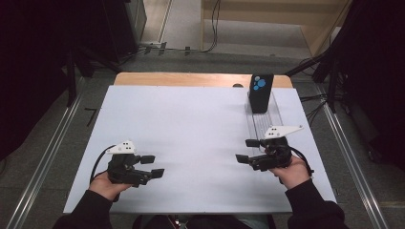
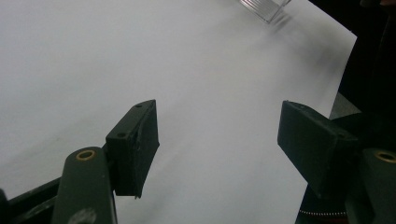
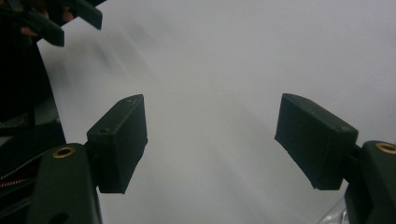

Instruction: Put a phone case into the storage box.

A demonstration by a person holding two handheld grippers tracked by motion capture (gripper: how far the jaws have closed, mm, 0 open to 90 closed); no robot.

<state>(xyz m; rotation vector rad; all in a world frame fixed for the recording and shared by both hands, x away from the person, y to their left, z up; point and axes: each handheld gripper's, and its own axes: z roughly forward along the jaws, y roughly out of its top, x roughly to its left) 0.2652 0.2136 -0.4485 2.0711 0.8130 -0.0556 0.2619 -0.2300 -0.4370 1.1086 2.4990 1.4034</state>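
Two tools, the left tool and right tool, hover open and empty at lower frame, while the rigid, slippery-looking clear tray and upright black box, best gripped across its narrow sides, sit upper right on the worktop.

A clear plastic tray lies flat on the white table, on the right side. It is long and thin and runs from the far edge toward the person, and you can see the table through it. A black box with blue dots on top stands upright at the far end of the tray.
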